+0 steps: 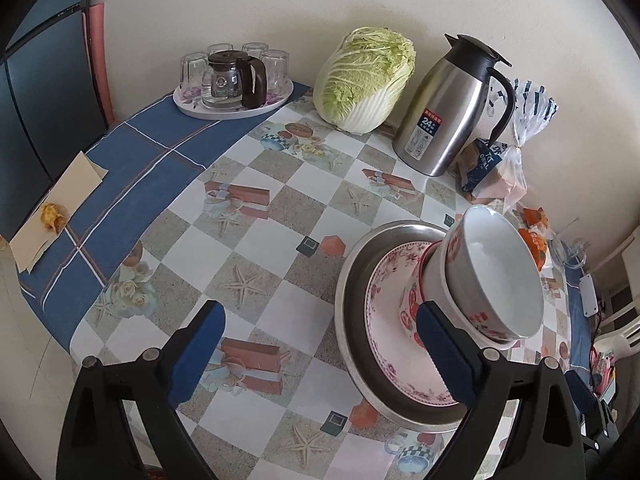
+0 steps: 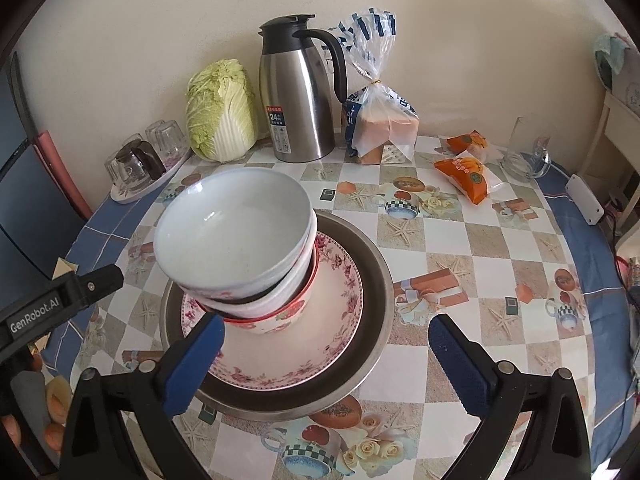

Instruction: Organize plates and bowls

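On the counter (image 2: pixel 460 232), bowls (image 2: pixel 240 240) nested atop floral plate (image 2: pixel 340 320) and steel dish (image 2: pixel 380 280) — stacking seemingly done; both tongs — left (image 1: pixel 320 360), right (image 2: pixel 326 364) — spread, empty.

A stack of bowls (image 2: pixel 240 248) is seen nested on a floral plate (image 2: pixel 320 320), which is set inside a metal basin (image 2: pixel 376 288) on the checked tablecloth (image 2: pixel 480 240). The right gripper (image 2: pixel 324 360) is held wide apart with nothing gripped; its left pad (image 2: pixel 192 364) appears just beside the plate's rim.
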### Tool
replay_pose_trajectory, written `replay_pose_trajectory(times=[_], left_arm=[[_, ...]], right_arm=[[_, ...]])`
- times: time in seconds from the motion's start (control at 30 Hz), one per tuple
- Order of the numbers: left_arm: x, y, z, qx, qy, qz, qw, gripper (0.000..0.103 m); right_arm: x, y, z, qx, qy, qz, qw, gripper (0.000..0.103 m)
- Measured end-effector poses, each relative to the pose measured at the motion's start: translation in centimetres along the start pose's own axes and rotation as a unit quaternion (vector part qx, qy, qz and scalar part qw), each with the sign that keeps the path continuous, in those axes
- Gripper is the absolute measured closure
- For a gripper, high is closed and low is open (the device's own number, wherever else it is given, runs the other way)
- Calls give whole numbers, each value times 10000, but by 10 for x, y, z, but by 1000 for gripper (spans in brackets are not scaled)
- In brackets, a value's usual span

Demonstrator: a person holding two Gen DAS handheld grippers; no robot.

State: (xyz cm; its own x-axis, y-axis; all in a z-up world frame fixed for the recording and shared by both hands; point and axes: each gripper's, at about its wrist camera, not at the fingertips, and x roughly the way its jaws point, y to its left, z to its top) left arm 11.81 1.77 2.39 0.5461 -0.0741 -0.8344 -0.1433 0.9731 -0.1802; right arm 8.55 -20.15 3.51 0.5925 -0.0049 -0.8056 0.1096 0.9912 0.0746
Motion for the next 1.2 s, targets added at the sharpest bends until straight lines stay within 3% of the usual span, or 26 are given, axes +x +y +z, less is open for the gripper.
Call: replay_pose_trajectory(times=[0.3, 0.57, 0.93, 1.2], left_arm=[[4, 4, -19, 393, 56, 607, 9974, 7], [17, -7, -34, 1087, 314, 567, 9920, 7], [30, -23, -43, 1505, 530, 537, 9857, 7], [39, -22, -44, 1538, 659, 512, 9846, 7]], right_arm=[[-1, -2, -24, -180, 182, -202, 9995, 0], [-1, -6, -34, -173, 322, -298, 9989, 0], [7, -10, -38, -218, 498, -358, 9979, 0], [19, -9, -40, -329, 654, -387, 9966, 0]])
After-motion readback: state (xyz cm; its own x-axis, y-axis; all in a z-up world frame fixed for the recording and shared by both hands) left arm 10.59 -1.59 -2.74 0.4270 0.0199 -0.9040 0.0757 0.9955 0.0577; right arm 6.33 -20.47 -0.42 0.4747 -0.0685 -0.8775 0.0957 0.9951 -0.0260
